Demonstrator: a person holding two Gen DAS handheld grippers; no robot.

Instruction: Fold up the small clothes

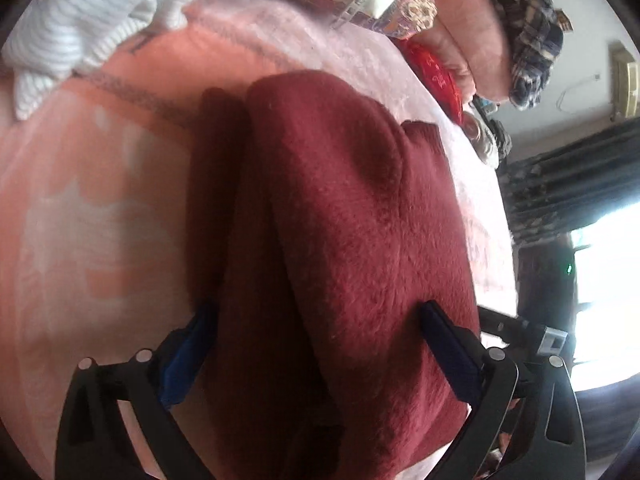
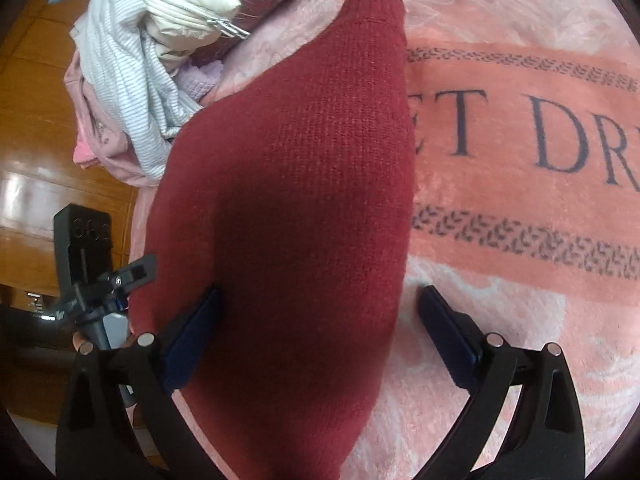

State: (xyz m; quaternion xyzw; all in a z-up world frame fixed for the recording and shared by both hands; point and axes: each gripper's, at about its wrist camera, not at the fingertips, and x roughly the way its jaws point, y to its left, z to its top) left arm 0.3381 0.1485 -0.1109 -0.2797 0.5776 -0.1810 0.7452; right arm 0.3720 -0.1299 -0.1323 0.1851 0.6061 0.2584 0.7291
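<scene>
One dark red garment [image 1: 340,208] lies on the pink blanket [image 1: 100,200], and it is the thing both tools look at. Its cloth is a soft knit, fuzzy in the left wrist view, with fine vertical ribs in the right wrist view [image 2: 304,184]. The shape is long and rounded, folded into a thick bundle, and at the far end there is one ribbed cuff or hem [image 2: 376,0].

The left gripper [image 1: 316,336] stands wide open. Its two blue pads are on either side of the red knit, which lies between them, but they do not squeeze it; the cloth looks loose there. The right gripper [image 2: 320,320] is also spread open. Its left pad lies against the edge of the garment, and its right pad is over the bare blanket [image 2: 500,320], apart from the cloth. So nothing is grasped by either tool.

The blanket is plush, with a salmon band [image 2: 520,140], large dark letters and two rows of small leaf marks. One pile of other clothes [image 2: 152,52] sits at the blanket's far edge: a white ribbed piece, a cream piece and some pale pink cloth. In the left wrist view one dark checked cloth [image 1: 528,28] lies on a pink pillow [image 1: 472,32].
</scene>
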